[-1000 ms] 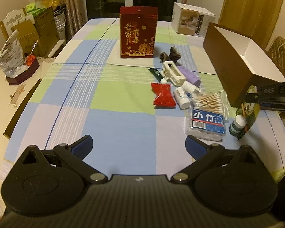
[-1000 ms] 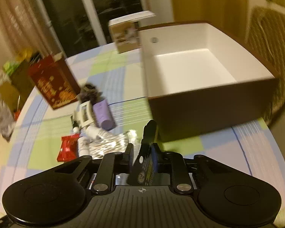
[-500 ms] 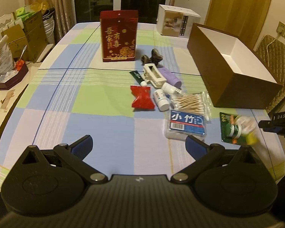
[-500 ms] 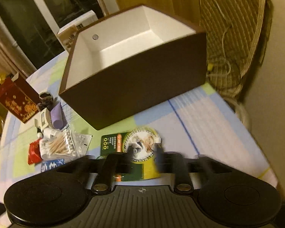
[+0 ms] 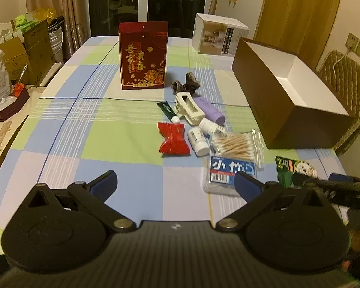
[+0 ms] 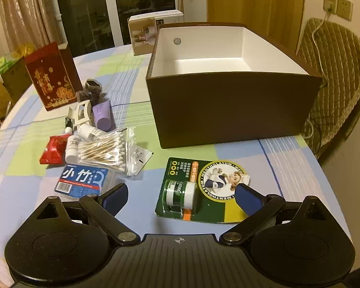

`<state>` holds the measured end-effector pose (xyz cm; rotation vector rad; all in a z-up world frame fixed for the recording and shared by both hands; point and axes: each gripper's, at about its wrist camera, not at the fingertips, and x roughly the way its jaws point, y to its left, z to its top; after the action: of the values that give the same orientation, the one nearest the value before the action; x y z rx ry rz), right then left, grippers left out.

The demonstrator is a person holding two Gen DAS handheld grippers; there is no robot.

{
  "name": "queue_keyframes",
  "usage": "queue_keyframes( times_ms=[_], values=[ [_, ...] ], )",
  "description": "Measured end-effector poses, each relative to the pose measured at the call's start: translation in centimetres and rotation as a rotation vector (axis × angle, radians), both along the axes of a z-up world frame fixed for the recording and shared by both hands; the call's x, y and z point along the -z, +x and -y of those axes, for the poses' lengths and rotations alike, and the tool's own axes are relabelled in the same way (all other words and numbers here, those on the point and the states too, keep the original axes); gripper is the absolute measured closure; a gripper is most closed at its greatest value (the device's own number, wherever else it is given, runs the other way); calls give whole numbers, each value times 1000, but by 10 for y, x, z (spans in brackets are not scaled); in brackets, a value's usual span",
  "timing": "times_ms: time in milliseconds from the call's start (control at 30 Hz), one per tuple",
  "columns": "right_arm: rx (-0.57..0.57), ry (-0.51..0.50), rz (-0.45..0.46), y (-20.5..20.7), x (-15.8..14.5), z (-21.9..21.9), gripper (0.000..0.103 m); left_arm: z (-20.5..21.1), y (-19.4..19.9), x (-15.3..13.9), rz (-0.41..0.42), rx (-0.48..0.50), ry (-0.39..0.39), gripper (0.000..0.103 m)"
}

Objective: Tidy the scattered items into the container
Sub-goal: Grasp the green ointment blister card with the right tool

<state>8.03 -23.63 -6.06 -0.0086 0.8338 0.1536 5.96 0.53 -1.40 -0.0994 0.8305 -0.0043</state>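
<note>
The brown box (image 6: pixel 228 110) with a white inside stands open-topped at the table's right, also in the left wrist view (image 5: pixel 271 103). In front of it a green blister card with a small jar (image 6: pixel 184 168) lies flat on the cloth. My right gripper (image 6: pixel 181 195) is open just above it, a finger on either side, pads off the card. Left of the card lie a cotton swab bag (image 6: pixel 103 148), a blue-labelled pack (image 6: pixel 81 178), a red sachet (image 6: pixel 54 150), a purple tube (image 6: pixel 102 117) and a cream hair clip (image 6: pixel 81 114). My left gripper (image 5: pixel 176 183) hangs open over bare cloth.
A tall red gift box (image 5: pixel 142 55) stands at mid table and a white carton (image 5: pixel 218 37) behind the brown box. A padded chair (image 6: pixel 336 76) stands close to the table's right edge. Cardboard boxes and a side shelf (image 5: pixel 9 105) lie off the left edge.
My right gripper was shut on the green card, held on edge in the air. It let go and spread wide, and the card now lies flat before the box. The left gripper barely moved.
</note>
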Motion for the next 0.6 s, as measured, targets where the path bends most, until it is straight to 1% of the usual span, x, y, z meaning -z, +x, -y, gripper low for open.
queue_keyframes(
  times_ms=[67,167,267,333,367,467,600],
  values=[
    [-3,-15,-3,4,7,-4,26,-4,2,1,8,-7,-11,1],
    [18,-20,-26,9,19,-9,26,-8,7,5,4,-10,-19,1],
    [26,-38,-24,12,24,-13,26,-10,10,11,-8,-11,-22,1],
    [25,-52,-18,14,28,-15,39,-11,12,14,-14,-11,-24,1],
    [24,-51,-25,15,30,-15,49,-11,12,15,-15,-10,-26,1],
    [45,-47,-39,17,34,-12,50,-11,14,18,-17,-4,-31,1],
    [56,-45,-35,18,34,-10,50,-7,15,20,-14,15,-22,2]
  ],
)
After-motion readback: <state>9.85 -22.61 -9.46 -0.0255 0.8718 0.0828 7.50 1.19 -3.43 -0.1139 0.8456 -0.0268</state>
